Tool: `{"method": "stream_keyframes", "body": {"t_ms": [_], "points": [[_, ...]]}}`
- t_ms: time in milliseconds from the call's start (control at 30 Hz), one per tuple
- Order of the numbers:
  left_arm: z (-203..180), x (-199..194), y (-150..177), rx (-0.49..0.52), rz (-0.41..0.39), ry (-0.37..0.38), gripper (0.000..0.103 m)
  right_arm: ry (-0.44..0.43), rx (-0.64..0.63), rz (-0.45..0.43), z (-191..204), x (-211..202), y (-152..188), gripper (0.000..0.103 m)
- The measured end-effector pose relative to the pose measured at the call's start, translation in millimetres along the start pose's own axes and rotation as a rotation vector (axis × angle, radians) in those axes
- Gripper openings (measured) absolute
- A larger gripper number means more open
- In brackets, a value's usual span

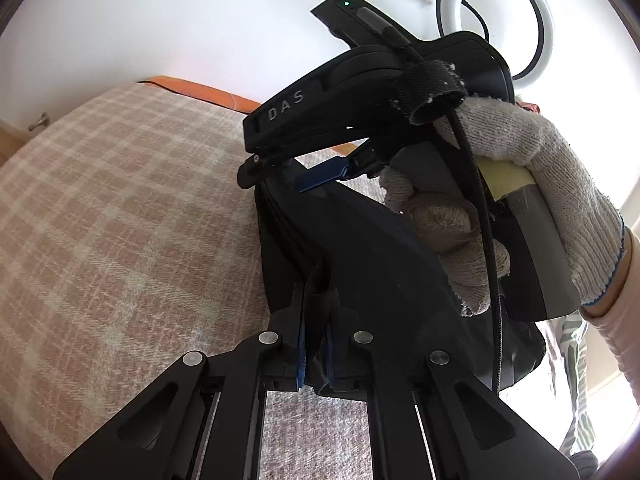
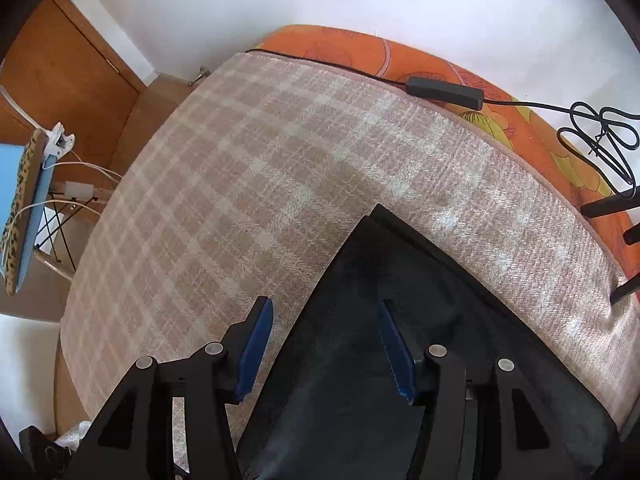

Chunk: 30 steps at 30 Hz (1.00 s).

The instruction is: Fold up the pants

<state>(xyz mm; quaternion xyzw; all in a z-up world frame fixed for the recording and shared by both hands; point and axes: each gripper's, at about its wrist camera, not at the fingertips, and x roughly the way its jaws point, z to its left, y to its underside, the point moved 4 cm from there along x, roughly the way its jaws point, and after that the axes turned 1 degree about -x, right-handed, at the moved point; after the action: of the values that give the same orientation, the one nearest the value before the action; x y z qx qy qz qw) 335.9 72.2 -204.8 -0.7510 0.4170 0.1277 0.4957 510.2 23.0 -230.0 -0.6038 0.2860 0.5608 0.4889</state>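
Observation:
Black pants (image 1: 360, 256) lie folded on a beige plaid blanket (image 1: 120, 220). At the bottom of the left wrist view, my left gripper (image 1: 315, 354) is shut, its blue pads pinching a raised fold of the pants' near edge. A gloved hand (image 1: 520, 152) holds my right gripper (image 1: 280, 174) over the pants' far corner. In the right wrist view the right gripper (image 2: 326, 344) points steeply down and stands open. One blue pad (image 2: 256, 348) is over the blanket, the other over the pants (image 2: 400, 272), with the pants' left edge running between them untouched.
An orange patterned sheet (image 2: 400, 60) borders the blanket's far side, with a black cable and its box (image 2: 444, 92) on it. A ring light (image 1: 496, 20) stands by the white wall. A wooden door (image 2: 68, 68) and a chair with a leopard-print cushion (image 2: 20, 208) are on the left.

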Motion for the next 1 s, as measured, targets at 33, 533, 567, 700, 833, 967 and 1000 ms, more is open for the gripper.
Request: {"method": "stream_keyframes", "body": {"t_ms": [33,533,567,700,833,967,1000], "points": [[-1.8,0.1,0.2,0.001,0.002,0.008,0.006,0.016,-0.013,0.01,3.2,2.5,0.0,0.057],[-48.5,-4.6,-6.9,0.096,-0.012,0.052,0.005,0.003,0.031,-0.086,-31.6,-34.1,21.7,0.003],[-54.9,-5.3,-7.2,0.105,-0.012,0.062,0.005,-0.014,0.048,-0.109,-39.7,-43.3,25.3,0.003],[-84.0,-4.9,-7.4,0.142,-0.002,0.101,0.005,-0.06,0.103,-0.194,-67.6,-77.3,39.4,0.003],[-122.3,2.2,-3.0,0.192,0.016,0.14,0.005,-0.08,0.16,-0.26,-99.7,-106.5,60.8,0.002],[-155.1,10.2,1.4,0.233,0.045,0.183,0.005,-0.076,0.216,-0.313,-136.8,-129.0,84.1,0.002],[-165.7,14.5,3.9,0.241,0.056,0.196,0.005,-0.068,0.225,-0.324,-145.8,-132.4,90.5,0.002]]}}
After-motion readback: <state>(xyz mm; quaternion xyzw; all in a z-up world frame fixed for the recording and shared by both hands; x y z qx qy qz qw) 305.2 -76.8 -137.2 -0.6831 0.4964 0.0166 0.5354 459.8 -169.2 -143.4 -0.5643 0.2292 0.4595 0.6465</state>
